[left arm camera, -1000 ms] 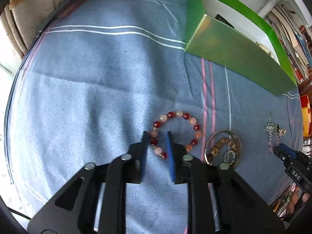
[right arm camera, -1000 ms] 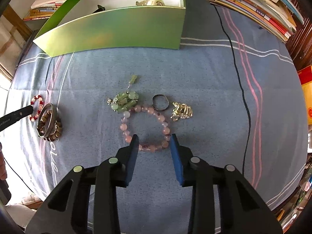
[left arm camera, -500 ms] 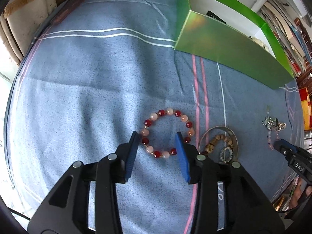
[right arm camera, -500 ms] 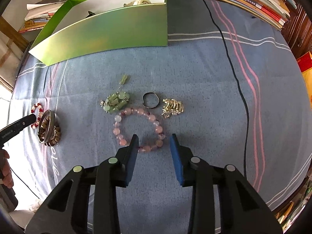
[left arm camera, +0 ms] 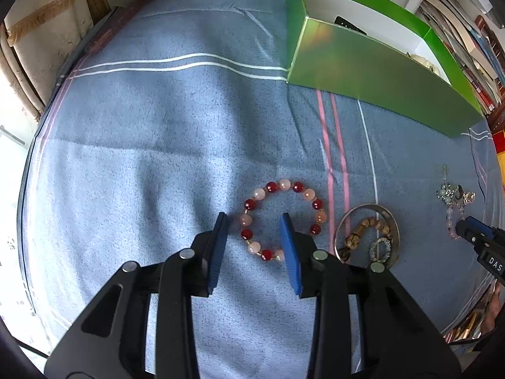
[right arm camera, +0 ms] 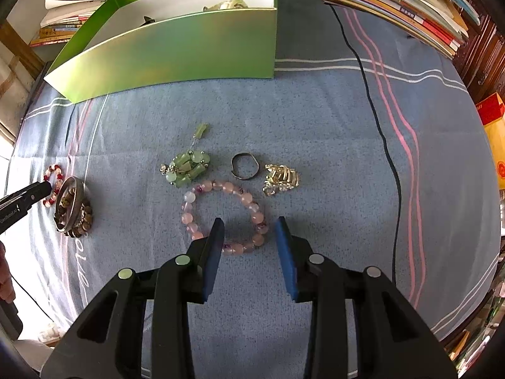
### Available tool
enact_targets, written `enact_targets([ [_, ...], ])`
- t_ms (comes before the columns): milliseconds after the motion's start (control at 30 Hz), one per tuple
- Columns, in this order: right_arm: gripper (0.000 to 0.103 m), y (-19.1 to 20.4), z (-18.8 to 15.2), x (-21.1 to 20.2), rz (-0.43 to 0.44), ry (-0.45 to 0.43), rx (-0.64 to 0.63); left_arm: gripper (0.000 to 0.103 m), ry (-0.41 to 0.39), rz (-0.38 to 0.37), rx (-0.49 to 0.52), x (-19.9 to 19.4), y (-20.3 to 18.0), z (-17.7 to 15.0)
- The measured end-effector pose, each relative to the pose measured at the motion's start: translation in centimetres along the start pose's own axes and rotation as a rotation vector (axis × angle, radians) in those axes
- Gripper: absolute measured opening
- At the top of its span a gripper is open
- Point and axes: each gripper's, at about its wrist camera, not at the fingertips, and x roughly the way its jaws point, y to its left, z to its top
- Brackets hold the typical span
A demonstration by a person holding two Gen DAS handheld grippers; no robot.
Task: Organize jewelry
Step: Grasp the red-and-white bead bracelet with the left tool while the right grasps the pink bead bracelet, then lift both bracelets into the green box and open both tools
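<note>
A bracelet of red and pale pink beads [left arm camera: 298, 187] lies flat on the blue cloth. My left gripper [left arm camera: 254, 221] points down over it with the bracelet's left side between the pads. The jaws are closing and neither pad presses on the beads. A pink bead bracelet [right arm camera: 227, 186] lies under my right gripper [right arm camera: 249, 222], which stands open. Its near arc runs between the pads, with the left pad over the beads. The green box [right arm camera: 176, 50] stands at the back, open on top, with a few items inside.
A metal bangle [left arm camera: 366, 208] with brown wooden beads inside lies right of the red bracelet. A green jade piece [right arm camera: 186, 167], a dark ring [right arm camera: 256, 165] and a gold piece [right arm camera: 281, 178] lie behind the pink bracelet. A black cable [right arm camera: 378, 126] crosses the cloth; books [right arm camera: 394, 3] line the back.
My left gripper's jaws have spread from a narrow gap at the red bracelet's left beads to a wider one. The right gripper and the pink bracelet look the same.
</note>
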Motion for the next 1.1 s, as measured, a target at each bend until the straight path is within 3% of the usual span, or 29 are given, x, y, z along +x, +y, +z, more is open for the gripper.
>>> enact_targets([
  [267,0.035,1.5,-0.9,0.0,-0.031,-0.016,-0.047,0.037,-0.001,0.008,0.024,0.2,-0.8,-0.2],
  [333,0.03,1.8,-1.0,-0.1,-0.028,-0.019,-0.051,0.037,-0.004,0.005,0.022,0.2,-0.9,-0.2],
  [367,0.021,2.0,-1.1,-0.1,-0.024,-0.022,-0.056,0.035,-0.005,0.004,0.02,0.2,-0.9,-0.3],
  [400,0.011,2.2,-1.1,-0.1,-0.016,-0.025,-0.06,0.027,-0.01,0.016,0.017,0.2,-0.9,-0.4],
  [467,0.008,2.4,-1.2,-0.1,0.011,-0.027,-0.068,0.012,-0.018,0.025,0.007,0.0,-0.4,-0.5],
  [500,0.008,2.5,-1.3,-0.2,0.02,-0.028,-0.072,0.008,-0.016,0.014,-0.012,0.0,0.0,-0.4],
  [667,0.008,3.0,-1.6,-1.1,0.033,-0.046,-0.079,0.008,-0.025,0.0,-0.03,-0.6,0.5,-0.7],
  [900,0.008,3.2,-0.1,-6.3,0.087,-0.154,-0.09,0.008,-0.115,-0.033,-0.015,-5.1,-0.3,0.0],
  [1100,0.008,3.3,2.7,-11.4,0.118,-0.268,-0.114,0.008,-0.204,-0.057,0.056,-9.5,-2.5,1.8],
])
